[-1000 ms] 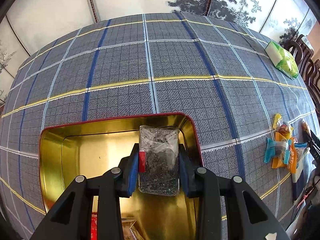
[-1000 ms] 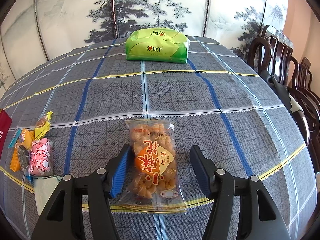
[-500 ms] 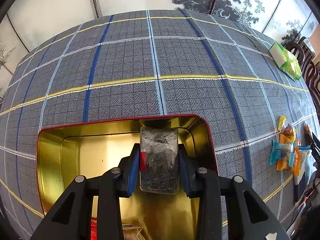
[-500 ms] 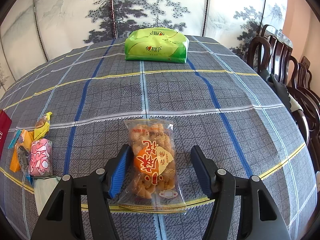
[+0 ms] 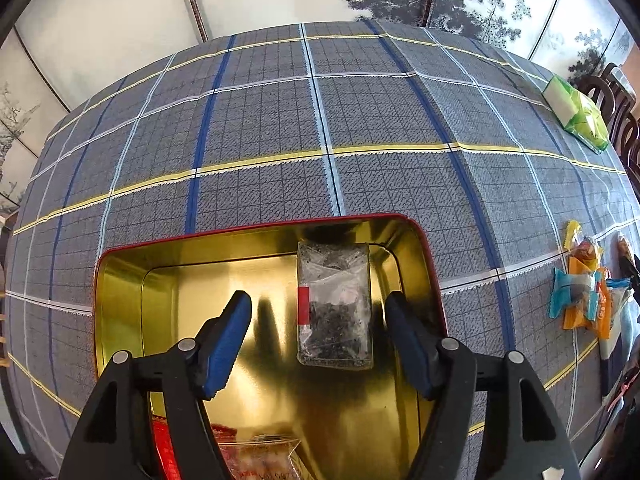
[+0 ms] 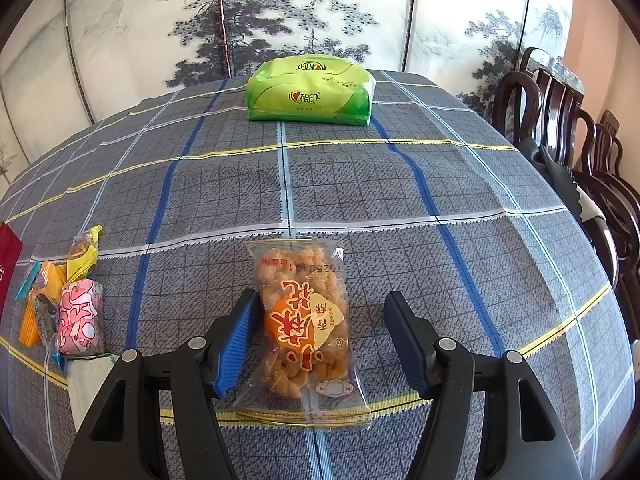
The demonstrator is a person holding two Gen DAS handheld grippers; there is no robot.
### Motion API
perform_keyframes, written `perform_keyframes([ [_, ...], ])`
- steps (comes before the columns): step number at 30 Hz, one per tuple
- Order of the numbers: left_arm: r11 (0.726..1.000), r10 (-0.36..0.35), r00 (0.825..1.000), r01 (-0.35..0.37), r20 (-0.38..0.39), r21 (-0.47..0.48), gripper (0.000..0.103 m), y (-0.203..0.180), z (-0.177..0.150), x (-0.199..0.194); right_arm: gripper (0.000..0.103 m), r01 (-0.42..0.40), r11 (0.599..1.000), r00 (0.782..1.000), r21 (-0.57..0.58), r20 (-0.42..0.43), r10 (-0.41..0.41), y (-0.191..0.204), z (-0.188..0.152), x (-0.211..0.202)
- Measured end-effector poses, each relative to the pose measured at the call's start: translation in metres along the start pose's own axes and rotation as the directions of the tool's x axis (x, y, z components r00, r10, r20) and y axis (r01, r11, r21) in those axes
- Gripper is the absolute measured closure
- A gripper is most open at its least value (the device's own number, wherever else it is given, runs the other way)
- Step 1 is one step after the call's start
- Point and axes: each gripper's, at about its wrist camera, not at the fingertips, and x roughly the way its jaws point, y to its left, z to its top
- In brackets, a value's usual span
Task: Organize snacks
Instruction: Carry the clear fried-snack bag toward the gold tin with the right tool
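Tin (image 5: 120, 280) below opening, empty left gripper (image 5: 320, 340)

I see a painted tree screen (image 6: 276, 12) behind the checked tabletop (image 6: 360, 184), and dark wooden chairs (image 6: 560, 112) beside it.

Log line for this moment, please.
left gripper: opening, clear dark-seed packet released in gold tin | right gripper: opening, straddling clear fried-twist packet

The left gripper (image 5: 318, 340), its blue-padded jaws opening, hovers over a gold-lined red rectangular tin (image 5: 120, 300). A clear packet of dark bits (image 5: 334, 312) lies between them untouched, on the tin's floor.
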Motion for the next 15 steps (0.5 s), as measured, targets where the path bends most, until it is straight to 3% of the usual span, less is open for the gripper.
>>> perform_keyframes([
  [7,0.999,-0.028,1.000,0.028,-0.007,-0.021,0.033,0.009,-0.003,-0.009,0.034,0.014,1.000,1.000,0.012,-0.004,-0.014,-0.009,-0.002,0.000],
  [11,1.000,0.003,1.000,-0.003,0.028,0.003,0.033,0.007,-0.001,-0.018,0.033,0.014,1.000,1.000,0.011,-0.004,-0.014,-0.009,-0.002,0.000],
  [15,1.000,-0.026,0.999,0.026,0.046,0.004,0.033,0.002,-0.003,-0.025,0.032,0.014,1.000,1.000,0.011,-0.004,-0.014,-0.009,-0.002,0.001],
])
